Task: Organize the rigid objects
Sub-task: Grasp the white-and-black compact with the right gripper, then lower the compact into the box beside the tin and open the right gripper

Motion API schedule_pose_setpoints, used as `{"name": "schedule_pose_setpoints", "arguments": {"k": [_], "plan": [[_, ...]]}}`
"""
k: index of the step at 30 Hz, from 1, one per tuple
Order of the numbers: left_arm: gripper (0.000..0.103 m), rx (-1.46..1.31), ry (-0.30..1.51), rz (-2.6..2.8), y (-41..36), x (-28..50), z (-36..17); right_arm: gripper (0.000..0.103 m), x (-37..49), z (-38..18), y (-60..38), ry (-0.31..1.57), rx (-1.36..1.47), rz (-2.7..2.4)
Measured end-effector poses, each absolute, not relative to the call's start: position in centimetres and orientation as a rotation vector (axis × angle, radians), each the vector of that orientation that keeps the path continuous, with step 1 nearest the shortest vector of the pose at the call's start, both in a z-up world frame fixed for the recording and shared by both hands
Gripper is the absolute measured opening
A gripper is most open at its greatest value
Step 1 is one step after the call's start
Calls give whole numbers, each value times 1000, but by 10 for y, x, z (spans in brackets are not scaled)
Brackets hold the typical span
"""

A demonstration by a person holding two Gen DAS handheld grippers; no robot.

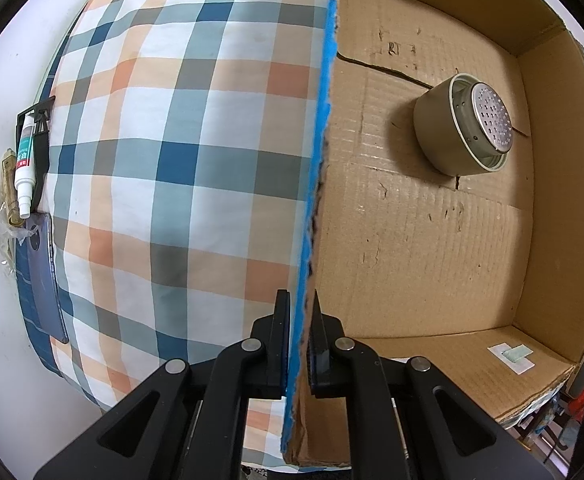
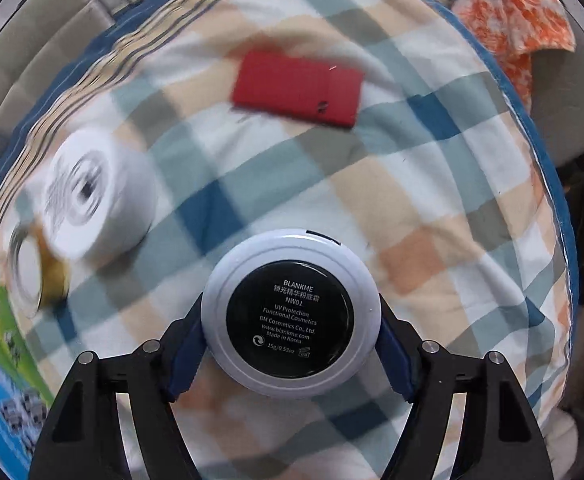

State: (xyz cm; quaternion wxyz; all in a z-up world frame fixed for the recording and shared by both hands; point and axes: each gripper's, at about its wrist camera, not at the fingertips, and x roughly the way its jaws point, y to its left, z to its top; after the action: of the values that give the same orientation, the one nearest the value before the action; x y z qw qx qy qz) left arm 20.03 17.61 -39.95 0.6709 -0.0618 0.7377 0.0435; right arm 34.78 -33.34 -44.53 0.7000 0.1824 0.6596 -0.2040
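The checked cloth [image 1: 180, 184] covered most of the left wrist view and nearly all of the right wrist view, spread over a soft, rounded surface.

The cardboard box [image 1: 444, 264] filled the right half of the left wrist view, its inside facing the camera, with a blue-taped wall edge [image 1: 318, 168] running down the frame's centre. The left gripper [image 1: 300, 344] had its fingers narrowed onto that wall, one finger on each side of it.

Inside the box, at the upper right of the frame, lay a beige round lid [image 1: 462, 124] on its side, its perforated metal disc facing the camera.

In the right wrist view, the right gripper [image 2: 291, 320] held a round white compact [image 2: 291, 312] at lower centre, its fingers pressed against both sides and its black labelled base facing the camera.

Above it, at upper centre, a red flat case [image 2: 298, 88] lay on the cloth. A white round jar [image 2: 96, 196], blurred, sat at centre left.

At the far left of the left wrist view, a dark phone [image 1: 44, 276] and a small white bottle [image 1: 26, 160] lay at the cloth's edge.
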Motion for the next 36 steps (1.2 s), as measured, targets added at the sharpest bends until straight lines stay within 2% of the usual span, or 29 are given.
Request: {"name": "schedule_pose_setpoints", "arguments": {"k": [4,14,17,23,36], "plan": [[5,-136,1662,97,177,200,-399,77,336,-418,-300,1443,386,-350],[5,-119,1655,91,171,201,-397,77,301,-297,-183,1298,374,43],[5,-120,1651,91,170,201,-395,77,290,-283,-158,1294,353,129],[5,-131,1645,94,171,200,-392,77,280,-284,-103,1317,291,189],[5,-162,1641,88,181,195,-392,77,296,-341,-48,1412,182,196]]}}
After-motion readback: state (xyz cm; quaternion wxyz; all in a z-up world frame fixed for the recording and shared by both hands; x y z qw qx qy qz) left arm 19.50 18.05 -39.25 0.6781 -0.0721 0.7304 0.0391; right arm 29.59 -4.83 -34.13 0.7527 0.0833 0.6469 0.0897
